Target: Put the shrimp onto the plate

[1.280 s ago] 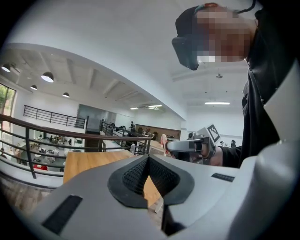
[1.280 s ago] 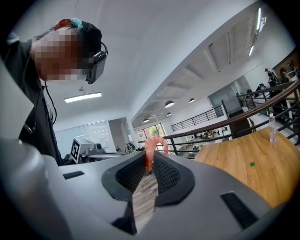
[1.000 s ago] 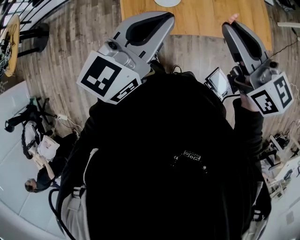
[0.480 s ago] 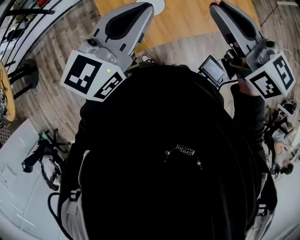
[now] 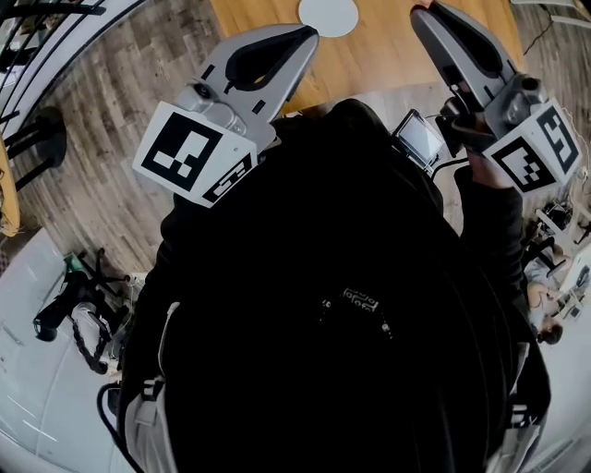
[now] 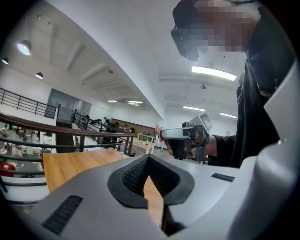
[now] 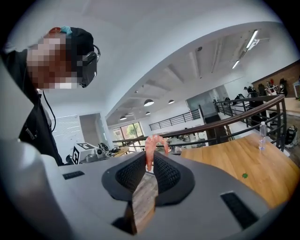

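A person holds two grippers up near a wooden table (image 5: 388, 46). The right gripper (image 7: 151, 158) has its jaws pinched on a pink shrimp (image 7: 152, 143), held in the air. The left gripper (image 6: 149, 158) has its jaws closed together, empty. A white plate (image 5: 329, 14) lies on the table, nearer the left gripper.

The left gripper (image 6: 149, 158) and right gripper (image 5: 427, 13) have matt grey plastic shells, with black, finely ribbed pads (image 7: 165, 174). The shrimp (image 7: 153, 140) looks pink and glossy. The table (image 5: 397, 42) is smooth pale wood, the floor (image 5: 111, 129) is grainy planks, and the plate (image 5: 329, 14) is plain white.
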`<state>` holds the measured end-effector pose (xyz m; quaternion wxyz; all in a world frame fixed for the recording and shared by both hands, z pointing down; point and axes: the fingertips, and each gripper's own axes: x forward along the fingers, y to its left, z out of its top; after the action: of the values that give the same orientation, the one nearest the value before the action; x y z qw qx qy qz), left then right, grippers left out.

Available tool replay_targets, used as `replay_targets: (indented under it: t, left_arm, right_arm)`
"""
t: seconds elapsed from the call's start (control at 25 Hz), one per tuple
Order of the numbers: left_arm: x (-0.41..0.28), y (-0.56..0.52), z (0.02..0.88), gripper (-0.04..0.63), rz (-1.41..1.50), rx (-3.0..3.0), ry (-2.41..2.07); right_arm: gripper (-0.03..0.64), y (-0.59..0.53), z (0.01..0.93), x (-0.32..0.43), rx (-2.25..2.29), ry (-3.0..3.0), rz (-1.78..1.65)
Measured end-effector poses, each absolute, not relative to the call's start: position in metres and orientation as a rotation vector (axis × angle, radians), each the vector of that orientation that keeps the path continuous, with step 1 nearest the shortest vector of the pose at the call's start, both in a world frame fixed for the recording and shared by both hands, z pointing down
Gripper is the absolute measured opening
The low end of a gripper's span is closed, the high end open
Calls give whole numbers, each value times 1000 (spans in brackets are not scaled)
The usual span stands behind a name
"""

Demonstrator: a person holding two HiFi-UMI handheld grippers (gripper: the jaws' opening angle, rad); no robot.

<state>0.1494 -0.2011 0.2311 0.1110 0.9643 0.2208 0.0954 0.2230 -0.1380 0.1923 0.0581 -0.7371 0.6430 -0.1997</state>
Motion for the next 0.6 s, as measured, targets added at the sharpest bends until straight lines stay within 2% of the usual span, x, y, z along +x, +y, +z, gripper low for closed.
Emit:
replay_targets:
  t: [0.16,0.6]
  left_arm:
    - [157,-212,226,5,274,2839,545]
    - [169,-251,272,5,336,2820,161]
  right_arm:
    - [63,-153,184,231,-2196,2058,-583]
    - [63,-210,232,267,-1951,2318,-687]
